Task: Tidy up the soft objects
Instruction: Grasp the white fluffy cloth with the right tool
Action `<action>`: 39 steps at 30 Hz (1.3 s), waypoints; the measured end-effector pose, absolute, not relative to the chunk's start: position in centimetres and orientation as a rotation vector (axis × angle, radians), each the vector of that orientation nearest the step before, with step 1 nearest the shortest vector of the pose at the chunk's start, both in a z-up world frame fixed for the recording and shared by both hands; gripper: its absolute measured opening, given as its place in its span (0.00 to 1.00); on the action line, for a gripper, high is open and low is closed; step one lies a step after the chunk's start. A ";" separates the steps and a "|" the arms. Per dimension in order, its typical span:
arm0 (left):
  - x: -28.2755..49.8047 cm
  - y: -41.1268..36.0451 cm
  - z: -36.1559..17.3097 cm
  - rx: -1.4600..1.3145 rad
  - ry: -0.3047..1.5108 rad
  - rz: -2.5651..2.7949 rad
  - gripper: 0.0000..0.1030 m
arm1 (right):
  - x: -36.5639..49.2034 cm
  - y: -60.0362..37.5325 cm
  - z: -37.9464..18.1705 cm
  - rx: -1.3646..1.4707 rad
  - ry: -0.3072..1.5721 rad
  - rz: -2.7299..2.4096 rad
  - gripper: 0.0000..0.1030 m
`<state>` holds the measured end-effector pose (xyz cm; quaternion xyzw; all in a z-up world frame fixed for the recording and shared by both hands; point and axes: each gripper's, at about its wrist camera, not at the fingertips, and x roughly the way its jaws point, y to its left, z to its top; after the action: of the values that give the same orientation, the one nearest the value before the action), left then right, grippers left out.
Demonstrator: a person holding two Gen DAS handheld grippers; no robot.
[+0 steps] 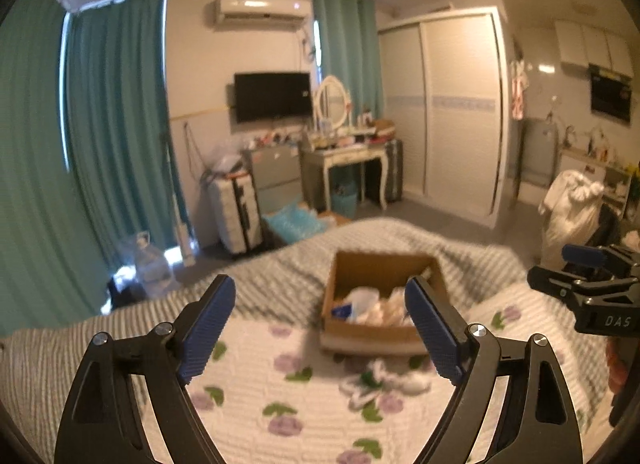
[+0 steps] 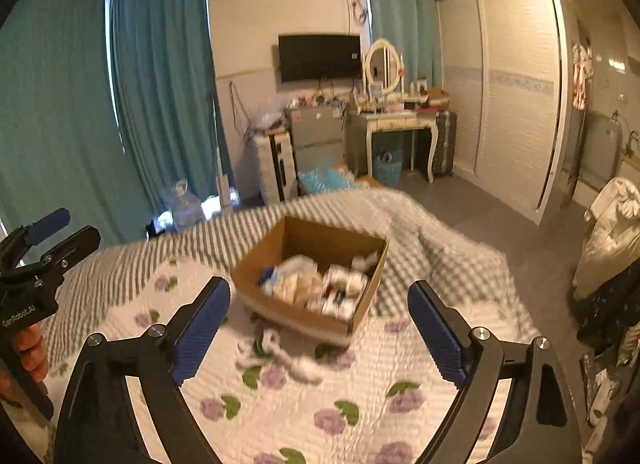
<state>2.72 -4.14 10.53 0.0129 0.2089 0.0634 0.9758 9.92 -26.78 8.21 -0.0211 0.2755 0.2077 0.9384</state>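
Loose soft item: a small white piece with green on it [image 1: 382,382] lies on the floral quilt [image 1: 256,396], just in front of the cardboard box [image 1: 374,334] and apart from both grippers. Blur hides what it is — perhaps socks or a small toy. From the right wrist view it sits near the box's front corner [image 2: 280,354].

Box contents: the box [image 2: 264,260] stands open-topped on the bed and holds a heap of pale soft things with some blue among them [image 2: 316,284]. Judging by that heap, it is the collecting place, and the piece outside it is what remains to go in.

Left gripper: the left gripper [image 1: 320,304] hangs above the quilt, aimed at the box, its jaws spread wide and nothing between them — likely held open and high so it can come down over the loose piece.

Right gripper: the right gripper [image 2: 319,306] is likewise spread wide and empty, above the quilt and facing the box from the other side. Each gripper shows at the edge of the other's view, so the two are side by side and apart.

Bedding: the floral quilt overlaps a grey-and-white striped blanket [image 2: 420,260], on which the back of the box rests.

Room beyond: teal curtains [image 1: 116,111], a wall television [image 2: 319,57], a dressing table with an oval mirror [image 2: 394,119] and a white sliding wardrobe [image 2: 516,91].

Next move, as a judgement: either gripper could lower over the white piece; being soft, it should yield to a plain pinch.
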 end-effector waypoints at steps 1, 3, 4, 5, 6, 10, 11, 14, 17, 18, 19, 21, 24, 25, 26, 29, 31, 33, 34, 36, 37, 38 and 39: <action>3.0 -4.1 9.3 0.025 0.442 0.129 0.85 | 10.2 -26.5 6.7 -0.055 0.582 0.427 0.88; 3.7 -4.3 6.6 0.023 0.485 0.126 0.85 | 10.7 -26.0 3.7 -0.068 0.619 0.432 0.88; 4.2 -4.3 5.3 0.015 0.509 0.119 0.85 | 11.3 -25.7 1.9 -0.067 0.644 0.440 0.88; 5.0 -4.3 3.6 -0.003 0.538 0.112 0.85 | 11.8 -25.5 0.4 -0.064 0.670 0.448 0.88; 5.0 -4.4 2.4 -0.012 0.558 0.109 0.85 | 12.4 -25.3 -0.8 -0.063 0.695 0.453 0.88; 7.5 -4.8 -2.8 -0.028 0.661 0.097 0.85 | 15.0 -23.9 -6.3 -0.088 0.788 0.455 0.88; 8.0 -4.9 -4.0 -0.026 0.682 0.095 0.85 | 15.5 -23.5 -7.8 -0.098 0.805 0.455 0.88; 9.3 -5.2 -6.9 -0.009 0.738 0.087 0.85 | 17.6 -22.4 -12.1 -0.110 0.872 0.462 0.80; 10.4 -5.1 -9.0 0.016 0.776 0.080 0.85 | 19.1 -21.7 -15.0 -0.110 0.930 0.488 0.74; 10.5 -5.0 -9.6 0.023 0.784 0.078 0.85 | 19.6 -21.5 -15.9 -0.107 0.948 0.495 0.71; 10.9 -5.0 -10.2 0.030 0.794 0.075 0.85 | 20.0 -21.3 -16.2 -0.105 0.962 0.501 0.70; 11.5 -5.0 -11.2 0.043 0.813 0.065 0.85 | 20.9 -20.8 -17.3 -0.100 0.992 0.517 0.65; 12.0 -5.3 -12.0 0.057 0.838 0.050 0.85 | 21.9 -20.4 -18.2 -0.090 1.014 0.542 0.50; 12.2 -5.5 -12.3 0.064 0.843 0.043 0.85 | 21.9 -20.3 -18.2 -0.080 1.018 0.556 0.45; 12.3 -5.5 -12.4 0.067 0.846 0.035 0.85 | 21.8 -20.3 -18.1 -0.075 1.013 0.572 0.37; 12.8 -6.1 -12.8 0.078 0.858 0.001 0.85 | 20.8 -20.3 -17.2 -0.109 0.965 0.552 0.36; 13.1 -6.8 -13.2 0.102 0.873 -0.017 0.85 | 20.3 -21.0 -16.4 -0.097 0.925 0.536 0.35; 13.5 -7.1 -13.6 0.117 0.879 -0.028 0.85 | 20.2 -21.9 -15.7 -0.066 0.900 0.516 0.35; 13.8 -7.4 -13.8 0.118 0.884 -0.038 0.85 | 20.2 -22.4 -15.4 -0.049 0.888 0.500 0.35; 14.4 -7.5 -14.0 0.107 0.893 -0.053 0.85 | 20.5 -23.1 -15.0 -0.022 0.879 0.476 0.35; 14.9 -7.5 -14.2 0.098 0.902 -0.057 0.85 | 20.6 -23.3 -15.0 -0.010 0.880 0.469 0.35; 15.3 -7.5 -14.4 0.091 0.912 -0.060 0.83 | 20.7 -23.7 -15.0 0.002 0.881 0.460 0.35; 15.6 -7.4 -14.6 0.080 0.922 -0.066 0.83 | 20.8 -23.9 -15.0 0.007 0.883 0.457 0.35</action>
<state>15.59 -7.38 -14.60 0.0388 0.4445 -0.0316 0.8944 20.79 -23.88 -14.99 0.0034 0.4235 0.2190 0.8790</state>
